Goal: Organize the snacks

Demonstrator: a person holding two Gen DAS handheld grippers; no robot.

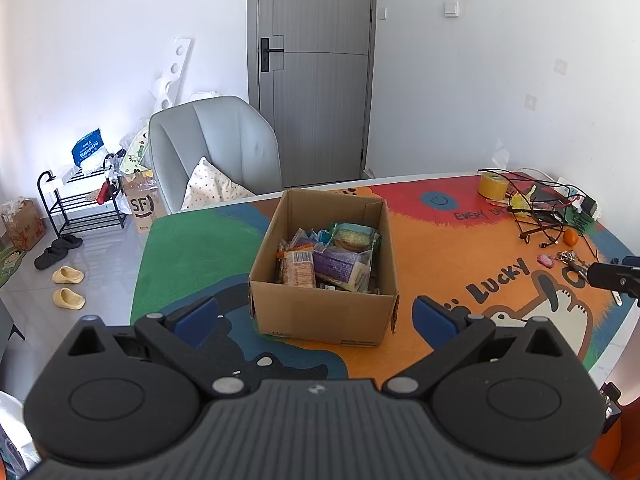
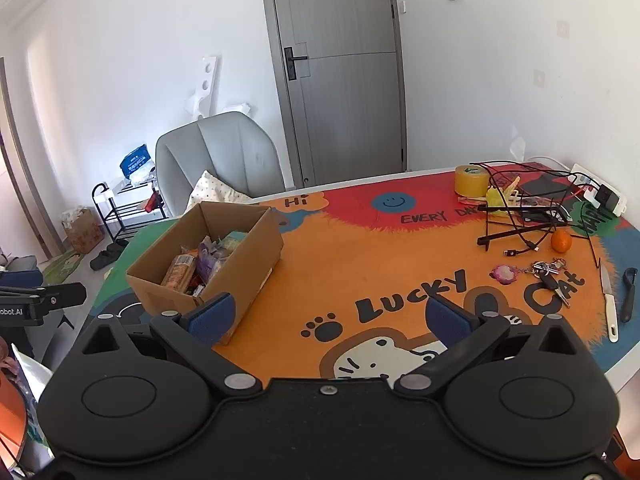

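An open cardboard box [image 1: 320, 312] stands on the colourful table mat, filled with several snack packets [image 1: 328, 260]. My left gripper [image 1: 316, 316] is open and empty, just in front of the box, its blue pads either side of the near wall. In the right wrist view the box [image 2: 240, 256] sits to the left with the snack packets [image 2: 200, 264] inside. My right gripper [image 2: 328, 316] is open and empty over the orange mat, to the right of the box. The right gripper's tip also shows in the left wrist view [image 1: 612, 276].
At the table's far right lie a yellow tape roll [image 2: 472, 180], a black wire stand with cables [image 2: 524, 216], an orange [image 2: 561, 241], keys [image 2: 548, 272], a white knife [image 2: 610, 308] and a black peeler [image 2: 629, 292]. A grey chair [image 1: 216, 148] stands behind the table.
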